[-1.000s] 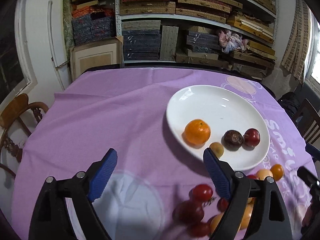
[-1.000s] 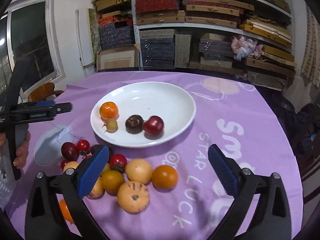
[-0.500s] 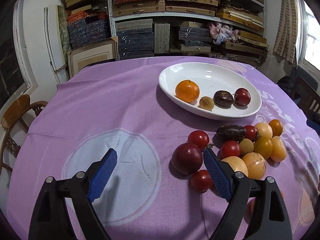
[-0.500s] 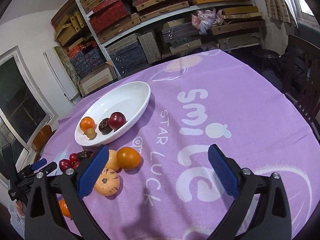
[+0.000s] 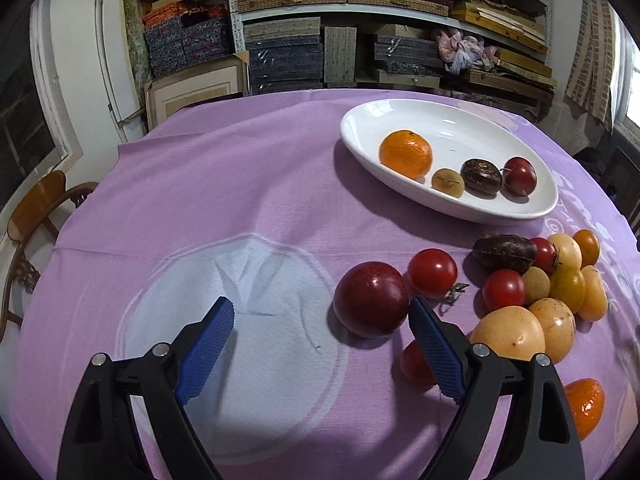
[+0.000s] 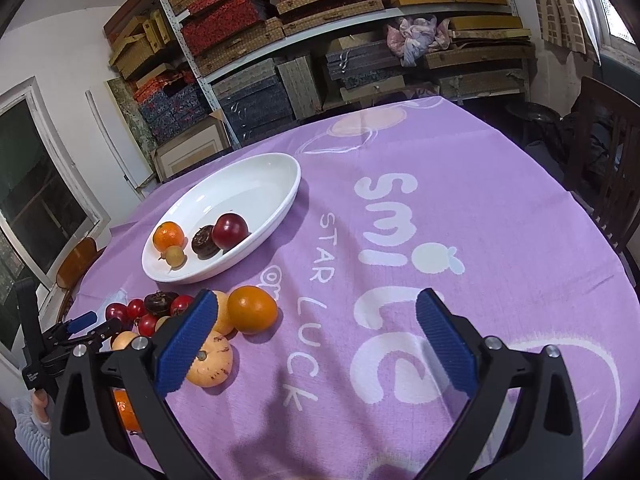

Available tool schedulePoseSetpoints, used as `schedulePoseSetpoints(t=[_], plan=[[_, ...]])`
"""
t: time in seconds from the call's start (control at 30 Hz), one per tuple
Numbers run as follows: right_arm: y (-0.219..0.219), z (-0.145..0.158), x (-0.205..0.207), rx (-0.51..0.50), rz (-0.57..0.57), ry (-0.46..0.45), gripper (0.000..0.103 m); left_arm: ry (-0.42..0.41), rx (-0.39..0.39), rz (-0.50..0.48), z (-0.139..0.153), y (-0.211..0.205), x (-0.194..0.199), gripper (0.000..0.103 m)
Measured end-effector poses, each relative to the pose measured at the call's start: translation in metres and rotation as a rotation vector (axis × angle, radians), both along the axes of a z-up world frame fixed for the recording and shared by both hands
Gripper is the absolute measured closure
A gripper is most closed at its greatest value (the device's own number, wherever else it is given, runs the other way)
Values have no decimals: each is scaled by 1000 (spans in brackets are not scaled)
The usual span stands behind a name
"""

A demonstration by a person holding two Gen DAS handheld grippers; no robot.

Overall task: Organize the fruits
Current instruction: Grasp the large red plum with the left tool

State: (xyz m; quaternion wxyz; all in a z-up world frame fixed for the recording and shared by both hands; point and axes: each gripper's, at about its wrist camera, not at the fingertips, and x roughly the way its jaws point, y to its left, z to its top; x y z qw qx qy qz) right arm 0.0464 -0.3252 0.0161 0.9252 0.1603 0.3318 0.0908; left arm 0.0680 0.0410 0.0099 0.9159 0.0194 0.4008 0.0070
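While 4 fruits (image 5: 406, 153) fill the white dish (image 5: 532, 210), both hand-held grippers seemingly gape.

Left gripper (image 5: 320, 320) has dropped closer to the desk, so the big dark red plum (image 5: 370, 299) now sits just inside its right-hand jaw instead of well ahead. Right gripper (image 6: 316, 330) rolled and swung off the fruit pile, jaws now over bare purple cloth (image 6: 440, 208).

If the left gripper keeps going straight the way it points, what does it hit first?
Probably bare tablecloth: the open left gripper aims at the pale printed patch. The dark red plum sits just inside its right finger, so it might brush that; depth is unclear.
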Motion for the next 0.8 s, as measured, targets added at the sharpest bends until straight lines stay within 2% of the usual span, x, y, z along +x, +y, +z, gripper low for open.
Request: schedulePoseSetpoints(t=[0.1,0.37,0.47,0.53,0.6,0.77,0.8], plan=[[0,-1,1,1,-1,1,5,15,-72,-2,1,10,3,15],[8,-4,3,-32,14,12,5,-29,-66,-74,6,-4,8,18],[8,-6,3,-31,11,11,5,-20,-88,-85,5,-2,10,29],[7,-6,3,-30,9,13,5,10,-105,-94,1,-1,14,52],[7,-6,3,-31,12,14,5,35,-116,-103,-2,-1,17,56],[11,-8,4,-40,25,20,5,24,-120,-106,-1,-1,15,57],[13,-9,4,-41,33,21,5,23,-128,-113,-1,0,15,62]])
